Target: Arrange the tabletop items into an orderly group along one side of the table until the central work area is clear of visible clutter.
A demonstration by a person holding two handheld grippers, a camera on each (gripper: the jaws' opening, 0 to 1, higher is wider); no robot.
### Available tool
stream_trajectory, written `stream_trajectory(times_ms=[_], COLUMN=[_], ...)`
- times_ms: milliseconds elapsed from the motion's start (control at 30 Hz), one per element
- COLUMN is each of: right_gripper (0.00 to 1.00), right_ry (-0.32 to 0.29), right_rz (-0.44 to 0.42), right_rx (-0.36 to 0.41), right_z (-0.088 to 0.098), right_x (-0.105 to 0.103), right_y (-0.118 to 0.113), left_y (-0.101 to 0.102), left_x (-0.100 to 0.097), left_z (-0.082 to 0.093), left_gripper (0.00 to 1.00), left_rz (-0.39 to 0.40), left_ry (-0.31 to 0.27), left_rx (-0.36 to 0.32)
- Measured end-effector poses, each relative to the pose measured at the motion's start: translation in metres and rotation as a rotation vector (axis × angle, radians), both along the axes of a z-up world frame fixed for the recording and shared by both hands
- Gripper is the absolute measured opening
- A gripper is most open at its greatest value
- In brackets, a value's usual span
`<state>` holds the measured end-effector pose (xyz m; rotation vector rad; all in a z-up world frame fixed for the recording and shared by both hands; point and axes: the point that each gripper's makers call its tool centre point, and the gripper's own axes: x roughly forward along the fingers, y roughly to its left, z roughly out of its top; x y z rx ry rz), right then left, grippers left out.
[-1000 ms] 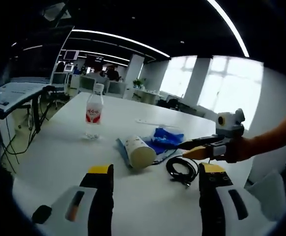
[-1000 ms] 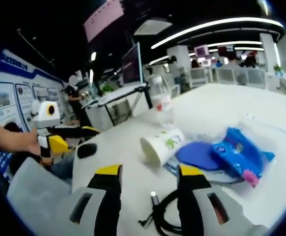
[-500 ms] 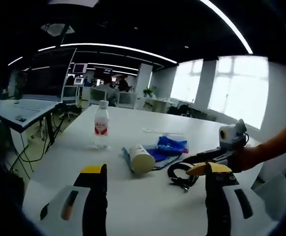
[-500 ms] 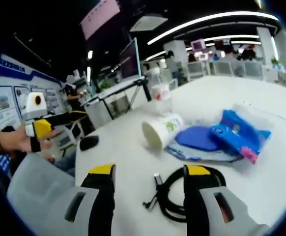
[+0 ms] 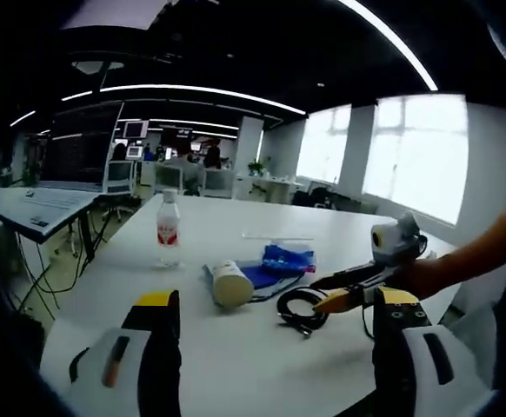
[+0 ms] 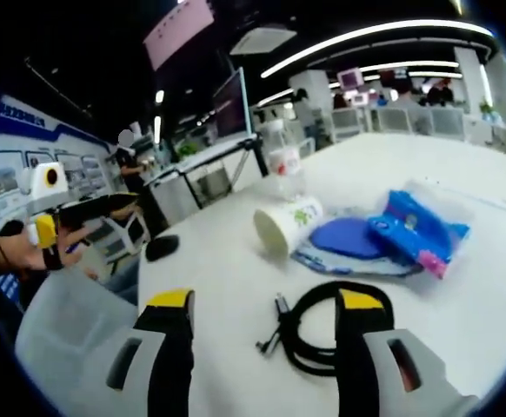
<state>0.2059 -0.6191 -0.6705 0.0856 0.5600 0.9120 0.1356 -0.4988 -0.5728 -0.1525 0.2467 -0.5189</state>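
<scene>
The right tongs [image 6: 266, 304], jaws apart, have drawn closer over the black cable [image 6: 322, 334]; left tongs [image 5: 275, 304] have retreated, also apart. Nothing tidied yet.

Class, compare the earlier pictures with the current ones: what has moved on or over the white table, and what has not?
The right tool has drawn back from the coiled black cable, jaws open, nothing grasped. The left tool has pulled back too. The tipped white paper cup, blue packets and clear water bottle stayed put.

Both views low over table [image 5: 262, 347] — facing, sharing cable [image 5: 298, 307].
</scene>
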Motion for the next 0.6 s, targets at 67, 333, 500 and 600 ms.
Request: stream_trajectory(times_ms=[67, 333, 500, 600], right_gripper=[0.65, 0.68, 0.70, 0.71], right_ry=[-0.001, -0.026, -0.040, -0.059], right_rz=[0.004, 0.029, 0.031, 0.038], right_rx=[-0.002, -0.022, -0.035, -0.039], right_z=[0.001, 0.011, 0.018, 0.025], right_x=[-0.001, -0.003, 0.007, 0.013], right_y=[-0.001, 0.000, 0.001, 0.004], left_y=[-0.005, -0.020, -0.025, -0.026], left_x=[-0.003, -0.014, -0.021, -0.026], left_z=[0.001, 0.006, 0.016, 0.017], left_gripper=[0.93, 0.99, 0.99, 0.99], left_rz=[-0.003, -0.020, -0.020, -0.013], left_ry=[-0.008, -0.032, -0.075, -0.088], left_rx=[0.014, 0.050, 0.047, 0.073])
